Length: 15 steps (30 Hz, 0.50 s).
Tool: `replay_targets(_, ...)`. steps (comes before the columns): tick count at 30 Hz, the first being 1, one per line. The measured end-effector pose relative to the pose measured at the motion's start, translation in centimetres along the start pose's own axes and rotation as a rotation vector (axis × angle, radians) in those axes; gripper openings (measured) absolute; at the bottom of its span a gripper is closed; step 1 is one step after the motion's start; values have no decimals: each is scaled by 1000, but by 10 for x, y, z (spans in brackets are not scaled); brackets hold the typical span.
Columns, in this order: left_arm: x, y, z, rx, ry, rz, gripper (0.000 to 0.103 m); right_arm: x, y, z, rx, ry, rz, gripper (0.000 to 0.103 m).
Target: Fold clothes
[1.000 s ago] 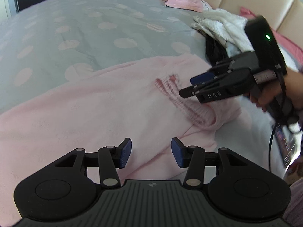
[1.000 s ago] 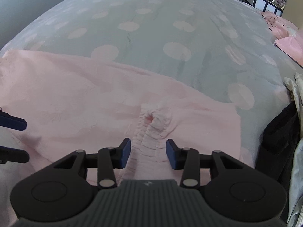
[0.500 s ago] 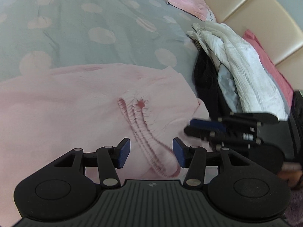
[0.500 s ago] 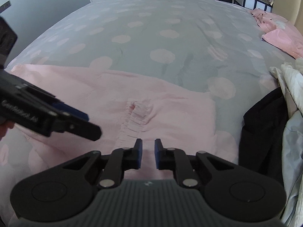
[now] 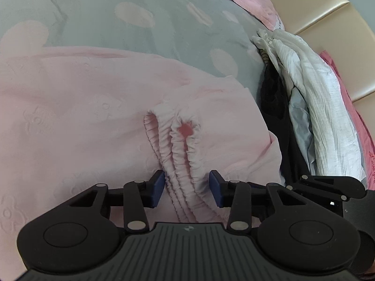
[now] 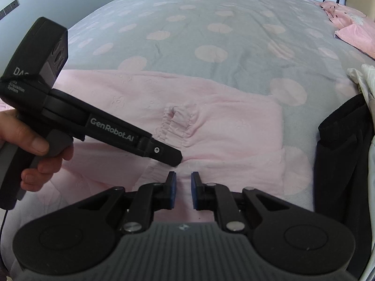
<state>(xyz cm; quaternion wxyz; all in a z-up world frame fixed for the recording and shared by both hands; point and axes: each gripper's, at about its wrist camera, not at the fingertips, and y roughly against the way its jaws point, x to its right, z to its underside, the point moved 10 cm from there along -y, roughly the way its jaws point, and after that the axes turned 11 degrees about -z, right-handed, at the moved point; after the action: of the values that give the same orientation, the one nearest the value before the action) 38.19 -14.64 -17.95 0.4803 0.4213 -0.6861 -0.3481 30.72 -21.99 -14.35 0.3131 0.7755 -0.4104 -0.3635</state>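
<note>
The pink garment (image 5: 89, 121) lies spread across the lower left and centre of the frame on the dotted grey bed (image 5: 145, 23). Its gathered waistband (image 5: 180, 154) runs between the left tool (image 5: 186, 188), whose jaws have just been closing but do not yet press it. The right tool (image 6: 182, 190) stands narrow, pinching pink fabric.

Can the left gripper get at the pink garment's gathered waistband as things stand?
Probably yes: the left gripper, jaws closing, already straddles the waistband of the pink garment, nothing between.
</note>
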Motion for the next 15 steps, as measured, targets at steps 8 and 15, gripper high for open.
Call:
replay_targets(8,16,12,-1,73,-77,-35,10,4,1,4,14,-47,-11,16)
replay_targets(15,4,63,-16,155,-65,-45,9,-3,40,-9,100,8,5,21)
